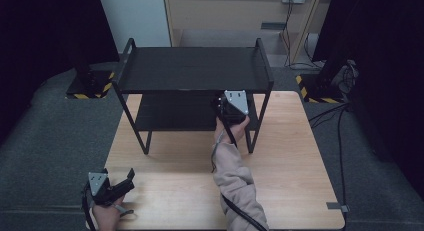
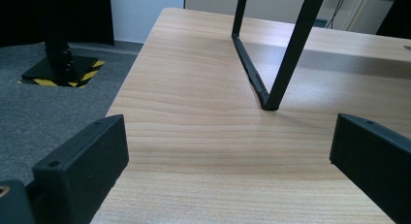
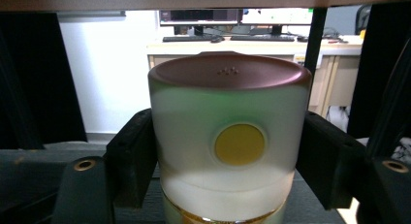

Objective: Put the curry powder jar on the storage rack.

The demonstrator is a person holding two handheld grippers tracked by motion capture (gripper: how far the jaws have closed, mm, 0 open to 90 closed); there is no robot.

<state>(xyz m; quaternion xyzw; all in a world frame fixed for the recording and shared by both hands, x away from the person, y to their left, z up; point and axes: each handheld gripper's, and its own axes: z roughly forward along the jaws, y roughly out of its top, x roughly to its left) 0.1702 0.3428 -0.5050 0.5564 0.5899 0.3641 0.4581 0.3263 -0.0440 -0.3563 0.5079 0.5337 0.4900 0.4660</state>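
I hold jar (image 3: 230, 146) in right gripper (image 3: 228, 161) fingers at rack (image 1: 195, 71) lower shelf; left gripper (image 2: 228, 161) wide open, empty. Next, probably: set down, release.

A squat white jar (image 3: 228, 151) with a dark reddish-brown lid and a round yellow spot on its side stands upright between the right gripper (image 3: 228, 161)'s black fingers (image 3: 133, 156), which press its flanks. It sits at the black rack (image 1: 192, 71)'s lower shelf, under the top board.
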